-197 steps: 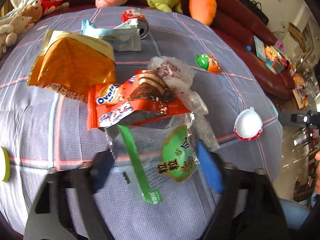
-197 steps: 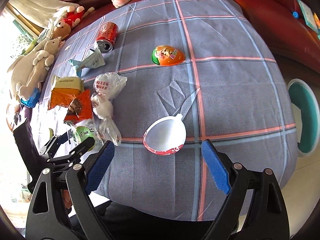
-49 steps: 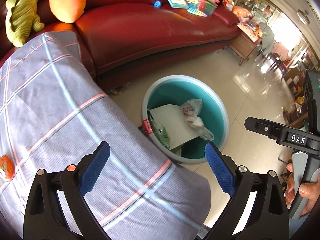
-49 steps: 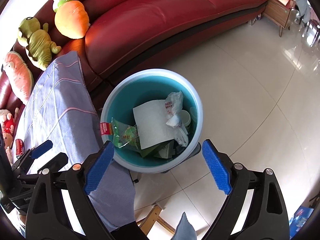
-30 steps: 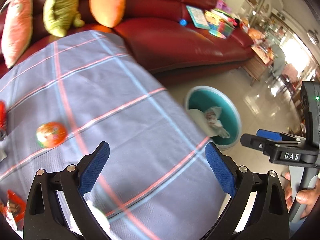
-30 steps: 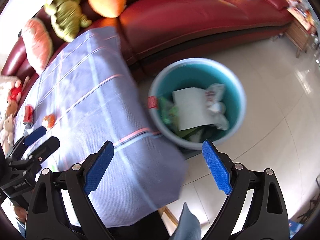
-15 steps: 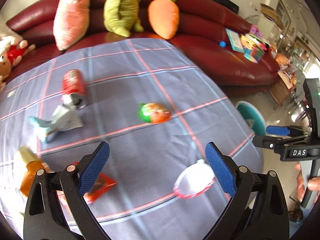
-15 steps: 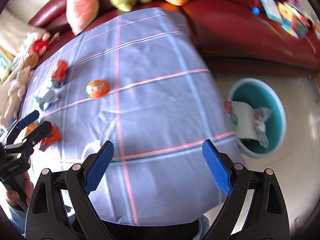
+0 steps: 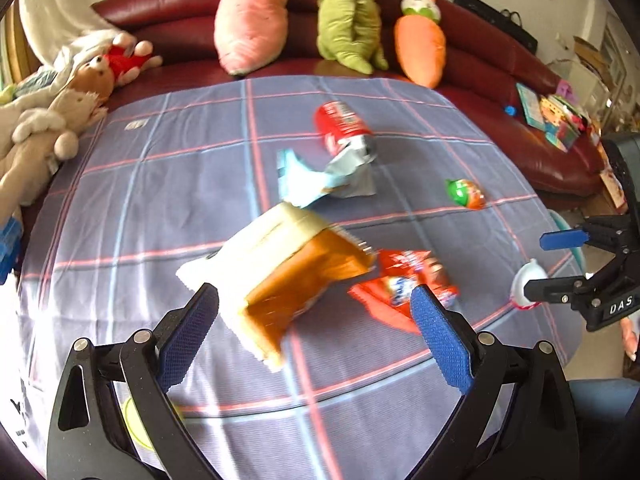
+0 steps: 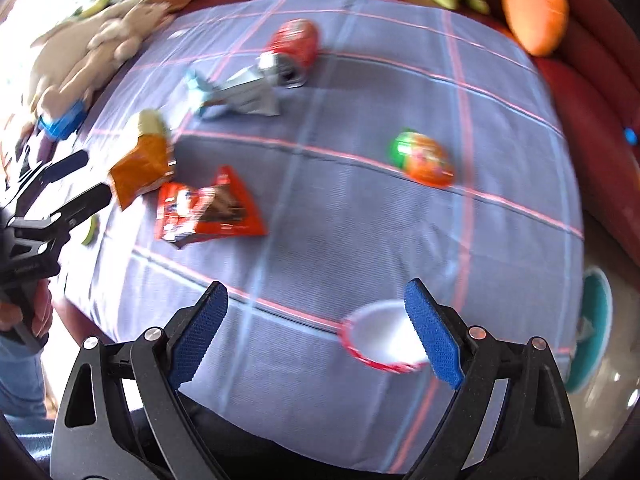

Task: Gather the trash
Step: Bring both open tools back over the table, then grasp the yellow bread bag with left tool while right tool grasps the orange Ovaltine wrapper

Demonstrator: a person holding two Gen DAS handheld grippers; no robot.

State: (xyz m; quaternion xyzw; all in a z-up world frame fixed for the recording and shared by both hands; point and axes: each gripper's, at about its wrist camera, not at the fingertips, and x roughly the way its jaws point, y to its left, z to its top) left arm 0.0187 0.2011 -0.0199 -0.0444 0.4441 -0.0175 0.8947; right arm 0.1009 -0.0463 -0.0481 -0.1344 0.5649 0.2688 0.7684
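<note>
Now both grippers are hovering empty over the desk, jaws standing wide. Taking the orange-and-cream snack bag as the landmark: it is lying just ahead of the left gripper, roughly between its blue pads. The red snack wrapper is touching the bag's right edge; the crumpled pale-blue wrapper is lying just beyond the bag, with the red soda can on its side beyond that. The orange-and-green egg-shaped capsule is well off to the bag's right, and the white cup with a red rim is farther right still, near the desk's edge, sitting under the right gripper close to its right pad.

The bag looks light, crinkly and slippery; pinching a flattened edge or its open mouth would probably hold better than squeezing the puffed middle. The cup seems thin and crushable, best taken across its rim.

Both grippers are pointing steeply down, the right one steeper.
</note>
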